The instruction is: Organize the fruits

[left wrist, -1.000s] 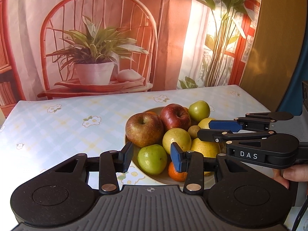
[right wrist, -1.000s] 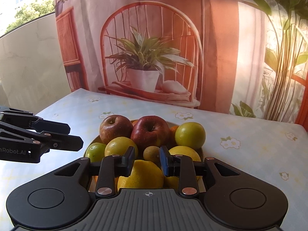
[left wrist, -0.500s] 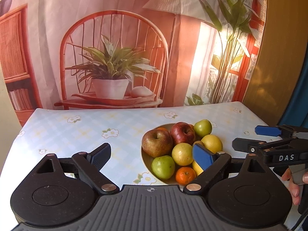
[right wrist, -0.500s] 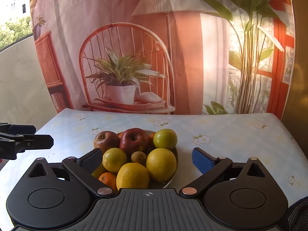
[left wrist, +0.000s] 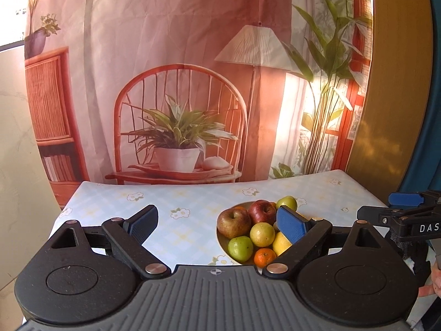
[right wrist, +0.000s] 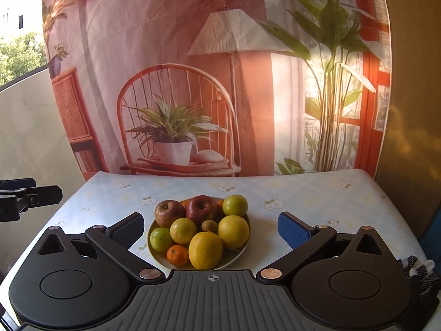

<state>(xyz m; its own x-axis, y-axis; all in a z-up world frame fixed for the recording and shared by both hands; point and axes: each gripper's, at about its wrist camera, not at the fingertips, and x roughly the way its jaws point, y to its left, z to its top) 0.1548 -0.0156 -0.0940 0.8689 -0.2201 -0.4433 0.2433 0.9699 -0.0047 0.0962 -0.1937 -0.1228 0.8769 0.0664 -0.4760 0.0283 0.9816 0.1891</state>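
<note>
The left gripper (left wrist: pixel 217 224) and right gripper (right wrist: pixel 210 230) are both gaping wide, having just been opening, gripping nothing. The fruit bowl (right wrist: pixel 234 258) is sitting ahead, below them.

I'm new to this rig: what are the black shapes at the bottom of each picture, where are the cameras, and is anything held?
No robot here: a person holds a two-finger claw in each hand. One camera rides on each claw and looks forward along it. The left claw and right claw both stand open and hold nothing. Ahead, on the flowered tablecloth, is a bowl of fruit: apples, lemons, a small orange, a kiwi.
</note>
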